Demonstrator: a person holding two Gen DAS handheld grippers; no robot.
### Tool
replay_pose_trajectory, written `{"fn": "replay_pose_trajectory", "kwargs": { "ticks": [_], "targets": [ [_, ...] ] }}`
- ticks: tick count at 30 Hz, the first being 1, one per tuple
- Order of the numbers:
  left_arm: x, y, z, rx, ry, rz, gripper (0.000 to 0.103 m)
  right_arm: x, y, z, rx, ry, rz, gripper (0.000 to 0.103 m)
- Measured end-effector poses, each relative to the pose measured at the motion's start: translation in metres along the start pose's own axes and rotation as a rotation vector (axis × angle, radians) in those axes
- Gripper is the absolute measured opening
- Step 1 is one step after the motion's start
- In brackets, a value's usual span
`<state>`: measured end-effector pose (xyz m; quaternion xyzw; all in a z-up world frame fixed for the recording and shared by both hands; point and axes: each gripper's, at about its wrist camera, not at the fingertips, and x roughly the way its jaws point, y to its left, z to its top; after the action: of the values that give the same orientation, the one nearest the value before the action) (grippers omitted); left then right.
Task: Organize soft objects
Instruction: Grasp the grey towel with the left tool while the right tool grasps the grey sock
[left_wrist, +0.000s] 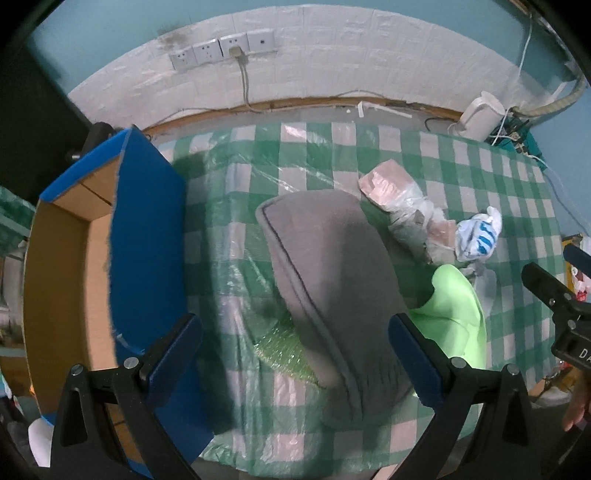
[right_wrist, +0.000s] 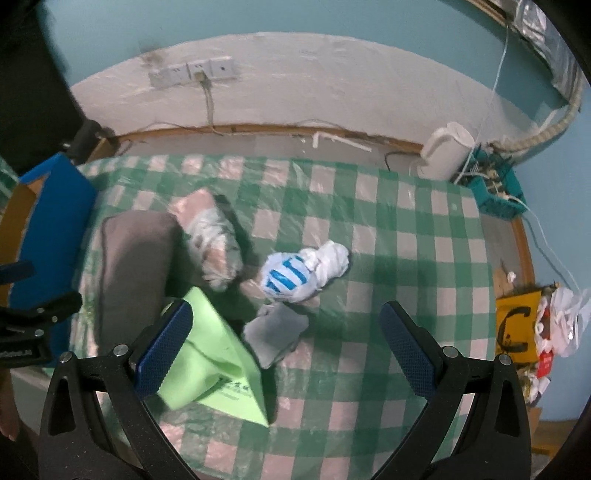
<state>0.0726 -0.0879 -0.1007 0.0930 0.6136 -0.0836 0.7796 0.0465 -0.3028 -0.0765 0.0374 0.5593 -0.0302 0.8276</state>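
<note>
On the desk (left_wrist: 461, 162), which is covered with a green and white checked cloth under clear plastic, all the soft things lie loose, so I judge the sorting has hardly begun. The blue cardboard box with a brown inside (left_wrist: 74, 258) stands at the left edge of the desk, and what shows of its inside looks empty. The left gripper (left_wrist: 295, 354) hangs over the grey piped fabric cushion (left_wrist: 332, 280) with its jaws wide and nothing between them. The right gripper (right_wrist: 286, 343) is also spread wide and empty, above the light green soft bag (right_wrist: 207, 354) and the small grey cloth piece (right_wrist: 275, 332). Farther off lie the white and blue knotted plastic bundle (right_wrist: 299, 275) and the pink item wrapped in clear plastic (right_wrist: 210, 240). Everything remains to be packed.
</note>
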Motion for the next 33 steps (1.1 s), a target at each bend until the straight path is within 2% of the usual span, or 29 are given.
{"fn": "replay_pose_trajectory", "kwargs": {
  "ticks": [11, 22, 27, 30, 33],
  "targets": [
    [0.035, -0.011, 0.012, -0.045, 0.101, -0.03, 0.101, 0.053, -0.01, -0.005, 0.059, 0.143, -0.005, 0.1],
    [0.057, -0.021, 0.027, -0.057, 0.168, -0.062, 0.101, 0.093, -0.005, -0.016, 0.052, 0.214, -0.005, 0.097],
    [0.068, -0.031, 0.029, -0.045, 0.182, -0.053, 0.101, 0.102, -0.003, -0.017, 0.054, 0.235, 0.028, 0.088],
    [0.072, -0.036, 0.033, -0.029, 0.179, -0.042, 0.101, 0.108, -0.007, -0.017, 0.055, 0.241, 0.057, 0.079],
    [0.072, -0.036, 0.033, -0.018, 0.167, -0.043, 0.1, 0.11, -0.006, -0.015, 0.048, 0.239, 0.084, 0.063]
  ]
}}
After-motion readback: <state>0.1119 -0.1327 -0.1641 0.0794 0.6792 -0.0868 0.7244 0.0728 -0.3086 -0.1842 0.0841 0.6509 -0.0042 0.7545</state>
